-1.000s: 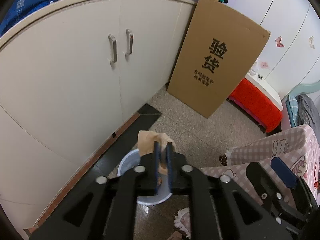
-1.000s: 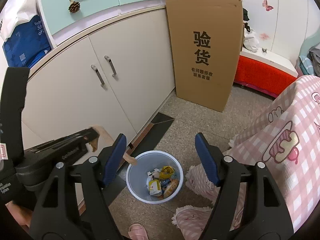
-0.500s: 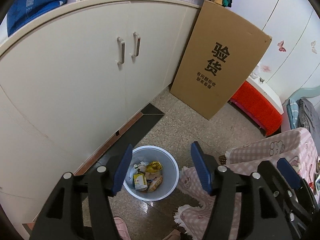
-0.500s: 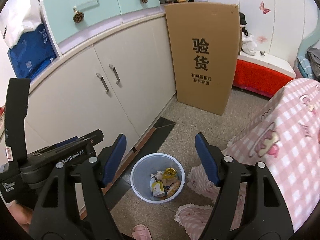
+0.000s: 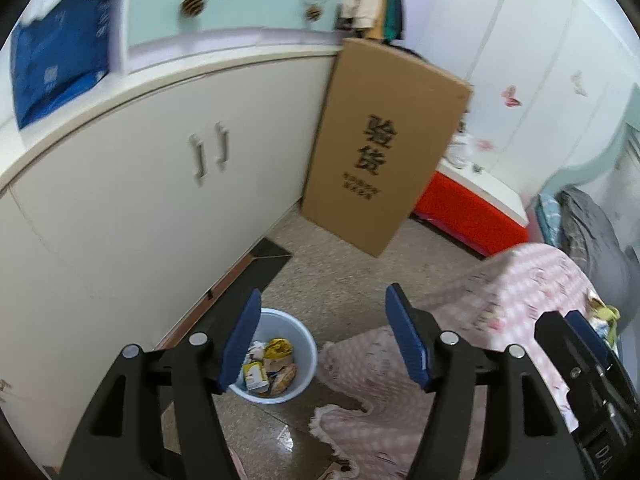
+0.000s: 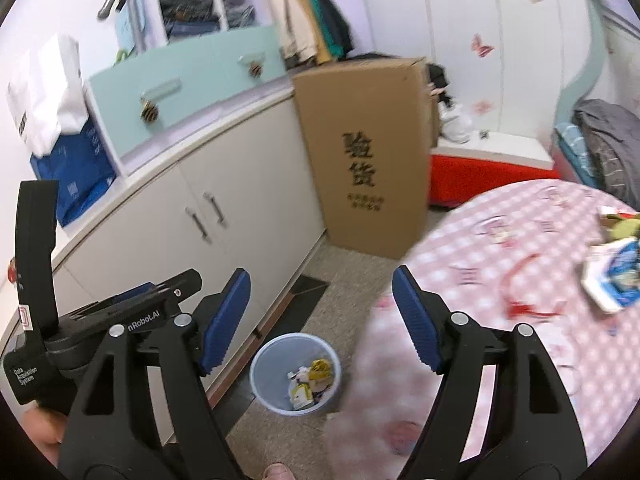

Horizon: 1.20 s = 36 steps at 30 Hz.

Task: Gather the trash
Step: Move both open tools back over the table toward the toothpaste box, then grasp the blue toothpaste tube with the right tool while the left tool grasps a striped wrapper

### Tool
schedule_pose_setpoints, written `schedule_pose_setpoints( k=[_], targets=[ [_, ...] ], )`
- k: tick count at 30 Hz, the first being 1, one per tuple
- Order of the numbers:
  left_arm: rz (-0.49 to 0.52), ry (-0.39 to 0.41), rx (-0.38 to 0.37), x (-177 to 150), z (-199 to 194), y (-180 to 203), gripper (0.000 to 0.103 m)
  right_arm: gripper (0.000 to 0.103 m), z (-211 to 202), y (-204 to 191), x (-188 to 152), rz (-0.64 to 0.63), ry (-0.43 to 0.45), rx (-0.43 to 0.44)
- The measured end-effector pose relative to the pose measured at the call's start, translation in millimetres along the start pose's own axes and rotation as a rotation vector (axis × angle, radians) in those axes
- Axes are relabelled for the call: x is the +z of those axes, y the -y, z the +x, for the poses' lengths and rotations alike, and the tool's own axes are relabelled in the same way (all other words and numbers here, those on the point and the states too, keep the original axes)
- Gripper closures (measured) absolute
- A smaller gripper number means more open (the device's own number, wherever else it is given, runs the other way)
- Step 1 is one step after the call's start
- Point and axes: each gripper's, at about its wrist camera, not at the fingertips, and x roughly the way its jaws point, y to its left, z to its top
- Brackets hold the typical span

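Your blue bin [image 5: 280,356], holding yellow and white wrappers [image 5: 272,364], stands on the floor beside the cabinet [image 5: 140,200]. Your left gripper [image 5: 322,344] and right gripper [image 6: 320,316] are both opening, nothing between the jaws. More trash [image 6: 616,276] lies near the tablecloth's [image 6: 500,280] edge.

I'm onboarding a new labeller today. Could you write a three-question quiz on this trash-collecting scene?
1. True or false: the left gripper holds a piece of trash.
2. Where does the bin stand? A) on the table B) on the floor by the white cabinet C) on the red bench
3. Fill in: trash still lies on the pink checked ____.

Key: 1 false, nothing is between its opening jaws; 2 B; 3 tablecloth, with wrappers at its right.
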Motion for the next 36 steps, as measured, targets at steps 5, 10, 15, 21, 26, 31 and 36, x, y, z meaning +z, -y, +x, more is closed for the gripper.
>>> schedule_pose_setpoints(
  k=[5,10,15,21,26,31,36],
  targets=[
    [0.094,0.009,-0.06,-16.8,-17.3,67.1,0.037,0.029,-39.1,55.3,-0.2,0.054,0.047,-0.061],
    [0.206,0.006,-0.121,-33.5,-20.4,136.1,0.036,0.029,-73.2,126.6,-3.6,0.128,0.083,-0.155],
    [0.3,-0.014,-0.178,-52.6,-14.5,204.5,0.035,0.029,-91.9,194.9,-12.0,0.2,0.083,-0.241],
    [0.373,-0.049,-0.219,-66.0,0.0,263.6,0.035,0.029,-90.5,270.9,-20.1,0.309,0.032,-0.287],
    [0.401,-0.064,-0.242,-67.5,11.1,299.9,0.035,0.039,-68.6,306.2,-15.2,0.387,-0.032,-0.246],
    [0.437,-0.064,-0.265,-66.5,15.5,323.3,0.035,0.049,-49.6,326.6,-13.8,0.419,-0.085,-0.224],
    [0.476,-0.09,-0.307,-73.0,21.0,345.7,0.035,0.081,-33.2,344.5,-16.9,0.444,-0.138,-0.174]
  ],
)
